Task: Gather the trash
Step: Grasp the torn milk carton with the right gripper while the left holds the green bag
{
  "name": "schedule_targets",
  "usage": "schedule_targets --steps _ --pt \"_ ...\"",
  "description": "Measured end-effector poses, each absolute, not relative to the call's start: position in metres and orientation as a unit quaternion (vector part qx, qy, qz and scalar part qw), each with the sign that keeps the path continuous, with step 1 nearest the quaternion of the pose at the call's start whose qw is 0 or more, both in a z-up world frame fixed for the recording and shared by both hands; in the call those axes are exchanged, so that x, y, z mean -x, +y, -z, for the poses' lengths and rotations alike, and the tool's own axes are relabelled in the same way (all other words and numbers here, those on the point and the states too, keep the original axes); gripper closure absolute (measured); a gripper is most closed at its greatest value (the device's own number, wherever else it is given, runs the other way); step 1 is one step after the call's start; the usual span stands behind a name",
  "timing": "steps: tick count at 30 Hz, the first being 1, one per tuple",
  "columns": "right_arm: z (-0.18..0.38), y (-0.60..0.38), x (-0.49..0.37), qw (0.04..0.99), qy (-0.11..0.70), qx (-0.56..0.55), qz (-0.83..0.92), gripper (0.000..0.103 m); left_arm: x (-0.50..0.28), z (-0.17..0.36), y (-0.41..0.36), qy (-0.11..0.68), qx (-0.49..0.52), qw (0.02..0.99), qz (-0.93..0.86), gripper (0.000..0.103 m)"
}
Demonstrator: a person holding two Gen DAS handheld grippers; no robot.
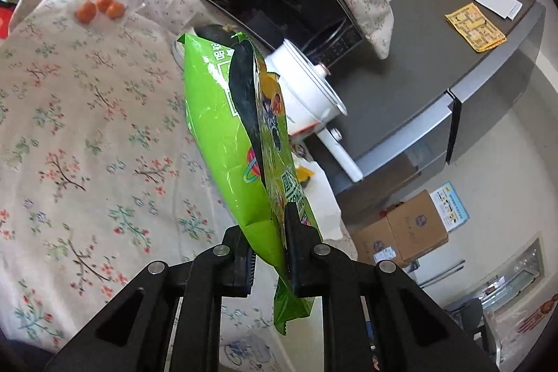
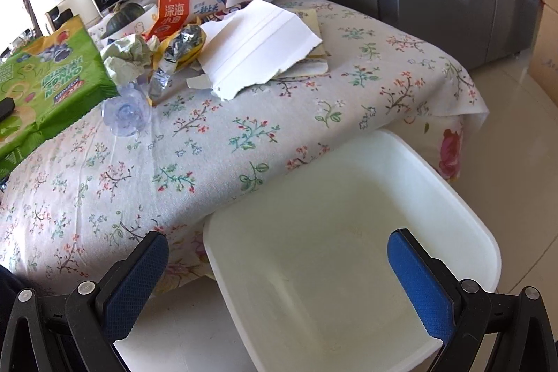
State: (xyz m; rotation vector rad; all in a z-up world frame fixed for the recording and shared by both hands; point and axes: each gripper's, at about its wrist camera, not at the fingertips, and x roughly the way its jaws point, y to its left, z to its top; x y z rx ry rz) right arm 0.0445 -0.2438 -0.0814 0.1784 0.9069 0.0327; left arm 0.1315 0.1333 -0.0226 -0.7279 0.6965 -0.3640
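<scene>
On a table covered with a flowered cloth (image 2: 216, 142), beside a white bin (image 2: 348, 232) that stands empty, the green snack bag (image 1: 223, 135) is held lifted above the cloth, clamped near its bottom seam by the left gripper (image 1: 268, 253). The right gripper (image 2: 279, 271) is kept wide apart over the bin, with nothing in it. The bag is judged light, thin, slippery and easily crumpled, so it is best pinched at a flat sealed edge.
</scene>
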Motion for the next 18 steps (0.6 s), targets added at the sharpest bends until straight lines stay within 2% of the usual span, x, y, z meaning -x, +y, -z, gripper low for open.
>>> schedule_targets --steps 5,13,18 --pt "0.06 -0.227 -0.092 0.896 0.424 -0.12 -0.048 0.0 -0.145 0.031 0.161 0.334 0.394 0.839 0.174 0.088" --pt "0.031 -0.175 -0.236 0.889 0.425 -0.159 -0.064 0.0 -0.145 0.028 0.157 0.332 0.344 0.866 0.146 0.088" --pt "0.03 -0.14 -0.315 0.881 0.444 -0.161 -0.033 0.002 -0.152 0.033 0.163 0.34 0.36 0.857 0.14 0.088"
